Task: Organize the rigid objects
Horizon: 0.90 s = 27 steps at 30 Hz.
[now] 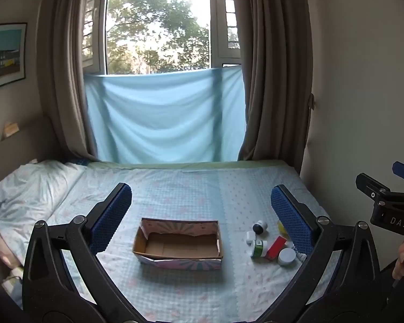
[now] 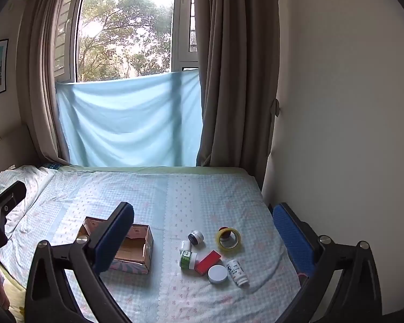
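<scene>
- We hold the left hand-held gripper (image 1: 202, 215) and the right hand-held gripper (image 2: 202, 231) above the bed (image 2: 202, 188), jaws apart, empty.
- The box (image 1: 177, 262) sits open-topped to receive the items (image 2: 215, 255) clustered just right of it.

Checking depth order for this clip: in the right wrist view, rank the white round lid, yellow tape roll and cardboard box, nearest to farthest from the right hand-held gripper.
1. White round lid, centre, nearest.
2. Yellow tape roll, behind it.
3. Cardboard box, far left, beyond the left finger.
</scene>
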Each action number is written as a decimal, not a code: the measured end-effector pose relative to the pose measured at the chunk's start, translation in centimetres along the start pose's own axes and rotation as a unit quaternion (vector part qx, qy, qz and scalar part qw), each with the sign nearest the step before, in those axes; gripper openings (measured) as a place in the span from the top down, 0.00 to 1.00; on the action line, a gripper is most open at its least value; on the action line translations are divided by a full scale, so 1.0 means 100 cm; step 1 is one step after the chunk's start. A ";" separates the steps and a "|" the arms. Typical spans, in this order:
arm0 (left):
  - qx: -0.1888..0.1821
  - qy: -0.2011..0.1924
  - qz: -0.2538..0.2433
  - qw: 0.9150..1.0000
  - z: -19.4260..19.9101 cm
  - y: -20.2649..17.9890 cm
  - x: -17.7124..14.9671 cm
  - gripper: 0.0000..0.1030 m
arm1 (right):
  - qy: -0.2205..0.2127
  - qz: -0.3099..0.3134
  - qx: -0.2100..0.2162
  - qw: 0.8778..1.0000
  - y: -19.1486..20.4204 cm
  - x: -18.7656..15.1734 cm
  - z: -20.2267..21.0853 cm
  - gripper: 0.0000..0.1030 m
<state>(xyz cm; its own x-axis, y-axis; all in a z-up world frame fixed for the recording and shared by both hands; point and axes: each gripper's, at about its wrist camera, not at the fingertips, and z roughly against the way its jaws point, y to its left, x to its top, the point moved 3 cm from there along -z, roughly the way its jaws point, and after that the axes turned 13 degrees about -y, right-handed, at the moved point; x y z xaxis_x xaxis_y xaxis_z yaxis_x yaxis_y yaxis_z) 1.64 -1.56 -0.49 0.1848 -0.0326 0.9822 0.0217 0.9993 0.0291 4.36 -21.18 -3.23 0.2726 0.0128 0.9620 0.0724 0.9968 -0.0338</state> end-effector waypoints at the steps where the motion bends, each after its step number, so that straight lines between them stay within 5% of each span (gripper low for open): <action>1: 0.000 0.001 0.000 1.000 -0.001 0.000 -0.001 0.00 | 0.001 0.000 0.000 1.000 -0.001 0.000 0.000 0.00; 27: 0.005 0.014 -0.002 1.000 -0.006 0.005 -0.004 0.00 | 0.006 -0.006 0.002 1.000 0.004 0.002 0.002 0.00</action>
<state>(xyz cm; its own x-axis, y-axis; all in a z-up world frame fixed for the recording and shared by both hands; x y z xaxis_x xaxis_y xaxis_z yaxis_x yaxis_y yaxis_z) 2.14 -1.10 -1.01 0.2121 -0.0367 0.9766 0.0124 0.9993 0.0349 4.22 -20.74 -3.00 0.2839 -0.0010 0.9589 0.0727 0.9971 -0.0204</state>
